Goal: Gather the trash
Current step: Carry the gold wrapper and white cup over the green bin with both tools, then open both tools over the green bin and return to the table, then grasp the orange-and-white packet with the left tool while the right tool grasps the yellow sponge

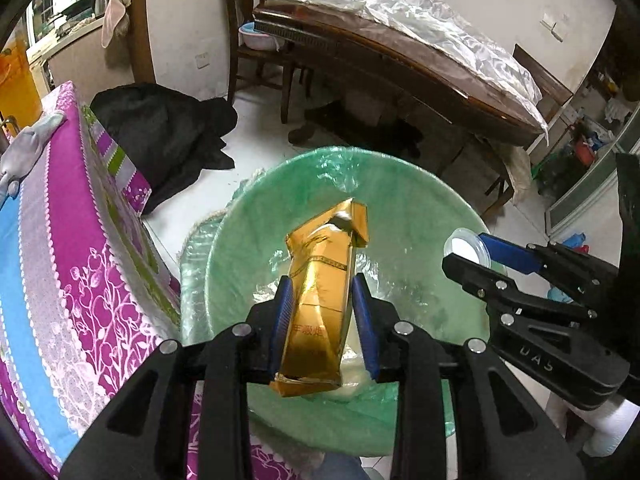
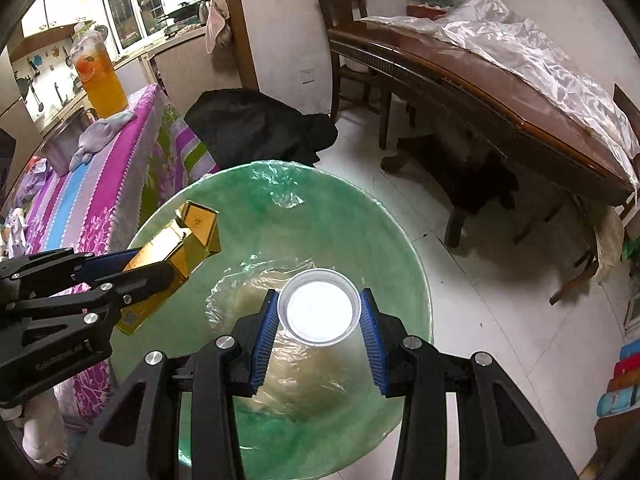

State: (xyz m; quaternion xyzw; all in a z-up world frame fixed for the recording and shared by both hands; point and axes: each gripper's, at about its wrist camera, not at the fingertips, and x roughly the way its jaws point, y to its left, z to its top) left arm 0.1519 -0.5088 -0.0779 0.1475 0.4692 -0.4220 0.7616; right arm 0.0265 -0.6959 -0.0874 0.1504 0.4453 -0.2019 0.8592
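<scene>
Your left tongs clamp gold carton, long axis running forward past pads. Your right tongs pinch plastic cup. Green-lined bin sits directly beneath both; left carton nearer rim.

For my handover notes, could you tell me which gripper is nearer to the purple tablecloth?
Left. The left gripper, shut on the gold box, hangs over the bin right beside the tablecloth; the right gripper, holding the cup, is farther out over the bin.
</scene>
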